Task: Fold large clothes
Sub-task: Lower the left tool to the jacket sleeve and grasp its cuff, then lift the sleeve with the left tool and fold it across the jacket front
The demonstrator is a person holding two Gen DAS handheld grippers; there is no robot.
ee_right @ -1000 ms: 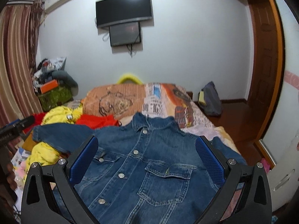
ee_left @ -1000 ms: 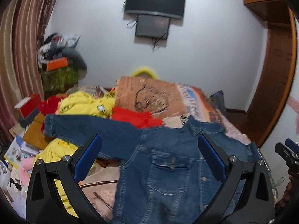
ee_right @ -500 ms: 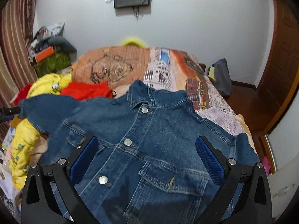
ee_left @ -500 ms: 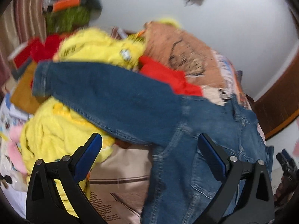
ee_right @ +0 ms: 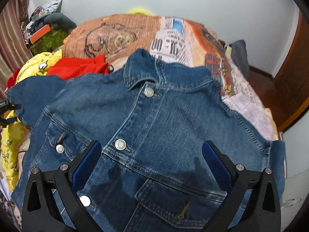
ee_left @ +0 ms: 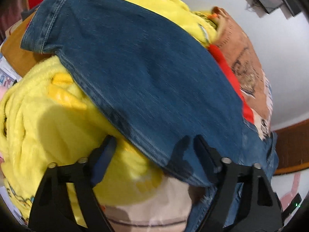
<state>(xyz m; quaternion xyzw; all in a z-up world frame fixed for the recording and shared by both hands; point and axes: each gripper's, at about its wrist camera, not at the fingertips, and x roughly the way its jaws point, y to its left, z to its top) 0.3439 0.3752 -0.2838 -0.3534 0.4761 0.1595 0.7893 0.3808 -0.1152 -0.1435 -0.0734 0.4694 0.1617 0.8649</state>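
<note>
Where the left wrist view looks down, the left gripper (ee_left: 152,145) hangs with its jaws spread wide and nothing between them, low over the lower edge of a sleeve (ee_left: 135,67). That sleeve belongs to the jacket (ee_left: 258,150) and lies stretched out flat over a yellow garment (ee_left: 48,119). Its cuff (ee_left: 42,27) points to the upper left. One finger (ee_left: 102,154) sits over the yellow cloth, the other over the denim; whether either touches the fabric cannot be told through the blur. A red garment (ee_left: 229,77) lies just beyond the sleeve, with a brown printed blanket (ee_left: 245,61) behind it.

From the right wrist view, the right gripper (ee_right: 152,160) is also spread wide and empty, held above the jacket's (ee_right: 164,119) chest. The jacket lies face up on the bed (ee_right: 249,106), buttoned, collar (ee_right: 141,69) toward the far wall. A snap button (ee_right: 120,145) shows just inside the left finger (ee_right: 87,162). The sleeve (ee_right: 36,92) runs off to the left over the yellow garment (ee_right: 13,147), beside the red garment (ee_right: 77,66). The left gripper's tips (ee_right: 7,114) show at the left edge, close to the sleeve.
</note>
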